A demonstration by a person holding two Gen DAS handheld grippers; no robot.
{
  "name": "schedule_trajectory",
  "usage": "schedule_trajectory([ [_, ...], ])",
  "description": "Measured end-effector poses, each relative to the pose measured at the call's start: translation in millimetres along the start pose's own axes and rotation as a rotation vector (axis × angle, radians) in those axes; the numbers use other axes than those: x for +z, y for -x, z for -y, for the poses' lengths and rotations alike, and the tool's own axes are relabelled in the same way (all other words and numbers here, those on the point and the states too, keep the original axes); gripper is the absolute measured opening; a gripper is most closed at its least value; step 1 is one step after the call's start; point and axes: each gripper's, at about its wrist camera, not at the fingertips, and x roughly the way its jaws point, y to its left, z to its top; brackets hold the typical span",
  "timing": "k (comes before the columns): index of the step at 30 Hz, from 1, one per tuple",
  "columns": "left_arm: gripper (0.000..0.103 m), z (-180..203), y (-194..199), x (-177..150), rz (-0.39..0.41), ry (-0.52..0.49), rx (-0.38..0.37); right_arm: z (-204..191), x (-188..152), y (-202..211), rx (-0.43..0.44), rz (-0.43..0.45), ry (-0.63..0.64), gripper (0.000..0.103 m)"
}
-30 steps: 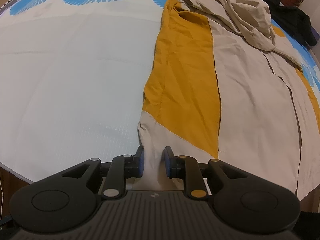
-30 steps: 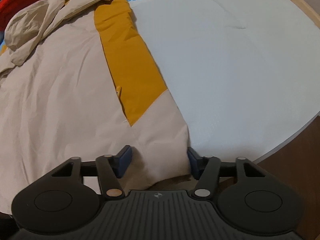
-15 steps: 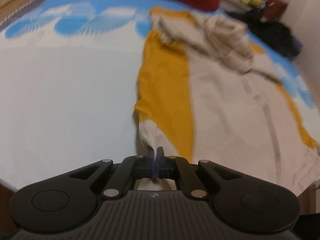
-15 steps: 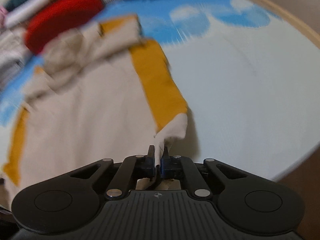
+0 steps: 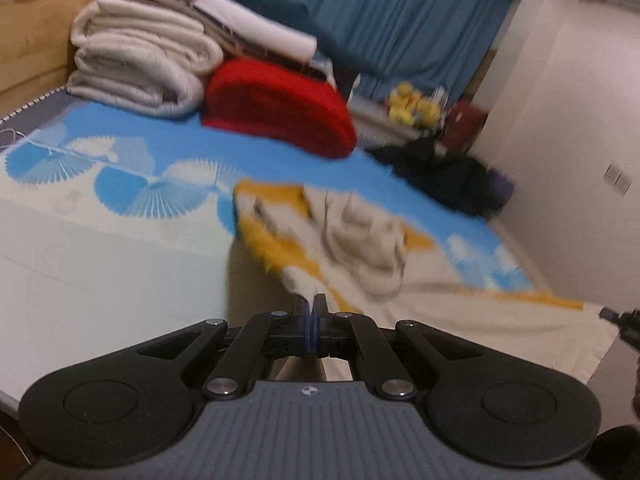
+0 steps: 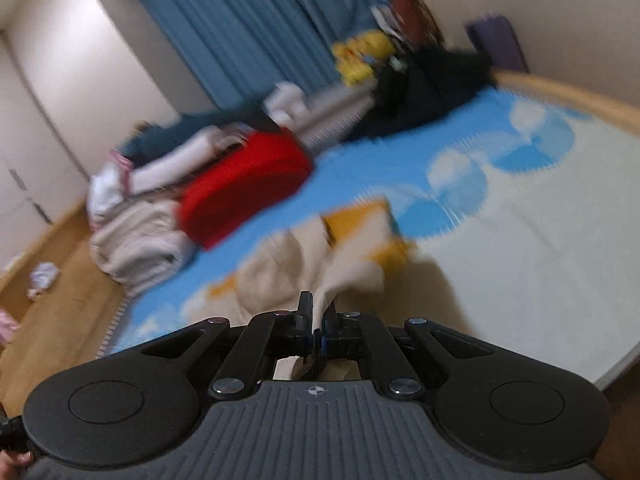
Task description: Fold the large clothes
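Jacket (image 5: 360, 232) hem corners pinched in left claw (image 5: 314, 312) and right claw (image 6: 318, 322), lifted off the bed's (image 5: 100, 272) near edge where they lay flat a second ago, carried toward the hood end, starting the fold.

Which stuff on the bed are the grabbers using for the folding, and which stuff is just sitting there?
For the folding:
- beige and yellow garment, pinched at its hem
- left gripper, shut on it
- right gripper, shut on it

Just sitting there:
- red blanket
- rolled beige bedding
- black clothes
- yellow plush toys
- blue curtain
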Motion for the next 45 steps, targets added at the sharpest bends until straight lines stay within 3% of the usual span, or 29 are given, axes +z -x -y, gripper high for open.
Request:
schedule_trajectory([
  [4,0.000,-1.2,47.2,15.4,0.083,0.054,-0.041,-13.1,13.6,42.8,0.081,0.091,0.019,0.002],
  [8,0.000,-18.3,23.3,29.5,0.083,0.110,-0.002,-5.7,26.3,24.0,0.080,0.106,-0.027,0.002],
  [13,0.001,-68.1,-86.1,30.7,-0.057,0.232,0.068,22.6,28.9,-73.5,-0.076,-0.001,-0.080,0.002],
  [17,0.001,-94.0,-149.1,21.2,-0.143,0.269,0.126,36.9,16.7,-148.5,-0.210,-0.082,-0.014,0.003],
  [19,0.003,-102.6,-157.7,21.1,-0.148,0.339,0.114,38.7,5.6,-170.8,-0.249,-0.106,-0.013,0.004],
  [22,0.012,-107.7,-158.4,29.6,-0.111,0.350,0.121,40.3,-1.5,-190.5,-0.320,-0.125,-0.052,0.015],
  [24,0.018,-112.4,-155.4,31.2,-0.090,0.357,0.158,41.8,0.9,-190.0,-0.320,-0.081,-0.080,0.023],
  [27,0.019,-124.7,-146.4,30.9,-0.082,0.381,0.182,46.0,-0.6,-183.7,-0.336,-0.046,-0.079,0.028],
  [37,0.035,-131.4,-136.4,13.1,-0.202,0.267,0.242,62.0,-9.0,-150.7,-0.357,-0.049,-0.032,0.034],
  [39,0.050,-127.0,-142.2,9.9,-0.223,0.242,0.244,66.1,-11.2,-151.7,-0.350,-0.077,-0.029,0.043],
  [41,0.056,-119.2,-151.6,7.1,-0.251,0.193,0.251,70.7,-17.6,-158.6,-0.331,-0.127,-0.026,0.049],
  [45,0.057,-108.5,-173.6,-2.1,-0.288,0.122,0.248,73.8,-33.5,-182.2,-0.338,-0.224,0.023,0.050],
])
